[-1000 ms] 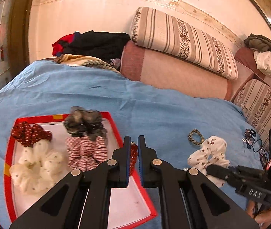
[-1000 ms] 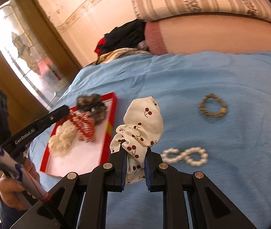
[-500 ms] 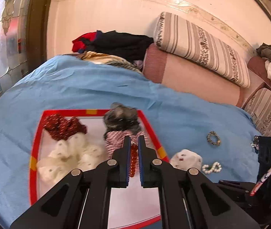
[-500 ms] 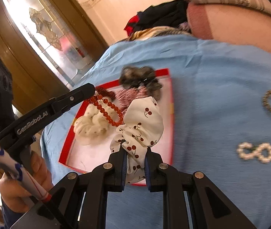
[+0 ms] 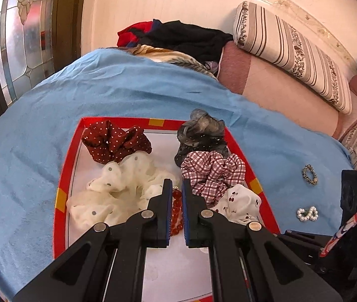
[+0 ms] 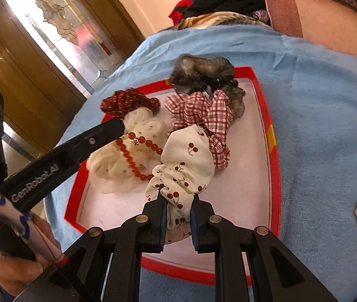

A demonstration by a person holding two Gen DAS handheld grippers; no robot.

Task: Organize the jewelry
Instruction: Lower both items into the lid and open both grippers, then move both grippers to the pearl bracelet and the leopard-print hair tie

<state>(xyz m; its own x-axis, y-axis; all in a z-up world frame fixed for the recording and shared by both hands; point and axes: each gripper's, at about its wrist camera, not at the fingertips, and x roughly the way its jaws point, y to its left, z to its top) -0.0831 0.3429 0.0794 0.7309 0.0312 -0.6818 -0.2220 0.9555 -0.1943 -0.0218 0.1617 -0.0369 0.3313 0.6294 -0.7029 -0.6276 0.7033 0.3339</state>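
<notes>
Left tongs (image 5: 177,196) clamp the red bead bracelet (image 6: 134,156) over the red-rimmed tray (image 6: 266,115). Right tongs (image 6: 177,201) grip the cherry-print scrunchie (image 6: 186,156) above the tray's near half, on the bed.

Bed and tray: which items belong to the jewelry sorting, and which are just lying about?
Job: red bead bracelet, cherry scrunchie, tray, tray scrunchies, pearl bracelet, dark bracelet.
Lying about: clothes pile, striped pillow.
</notes>
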